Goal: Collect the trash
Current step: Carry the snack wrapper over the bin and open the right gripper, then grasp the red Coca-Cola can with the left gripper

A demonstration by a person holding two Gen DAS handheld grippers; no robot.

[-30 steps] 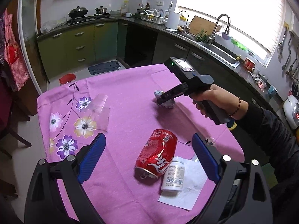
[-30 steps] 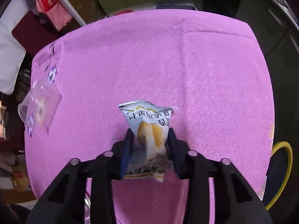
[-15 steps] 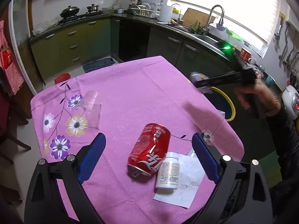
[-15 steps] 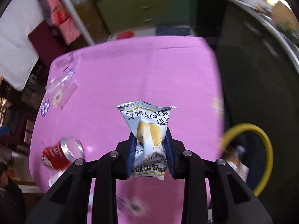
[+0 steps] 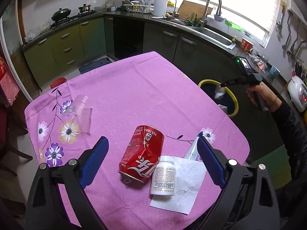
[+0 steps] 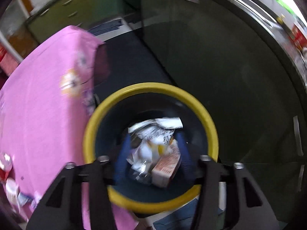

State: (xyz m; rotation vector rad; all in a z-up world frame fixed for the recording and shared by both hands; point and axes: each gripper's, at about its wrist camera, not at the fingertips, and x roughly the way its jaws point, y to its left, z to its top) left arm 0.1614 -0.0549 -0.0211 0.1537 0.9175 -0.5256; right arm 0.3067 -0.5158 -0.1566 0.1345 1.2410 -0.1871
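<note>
My right gripper [image 6: 153, 143] hangs pointing down over the yellow-rimmed bin [image 6: 151, 88]. Its jaws are opening, and the white snack wrapper [image 6: 153, 132] lies loose between the blue fingers [image 6: 124, 149]. From the left wrist view that gripper [image 5: 222, 85] is above the bin [image 5: 235, 103], with the wrapper [image 5: 218, 94] blurred just under its tip. My left gripper [image 5: 152, 140] stands open above the table. Below it lie a dented red cola can [image 5: 142, 155], a white pill bottle [image 5: 164, 176] and a white napkin [image 5: 184, 189].
A clear plastic cup [image 5: 78, 115] lies at the left of the pink flowered tablecloth [image 5: 134, 95]. A blue-and-white packet [image 5: 192, 149] peeks out behind my left gripper's right finger. A small cardboard box [image 6: 167, 166] lies in the bin. Dark cabinets and a sink counter [image 5: 211, 34] stand beyond.
The right gripper carried the snack wrapper off the table to the right, over the bin, and its jaws have spread apart. The left gripper has drifted slightly over the can.
</note>
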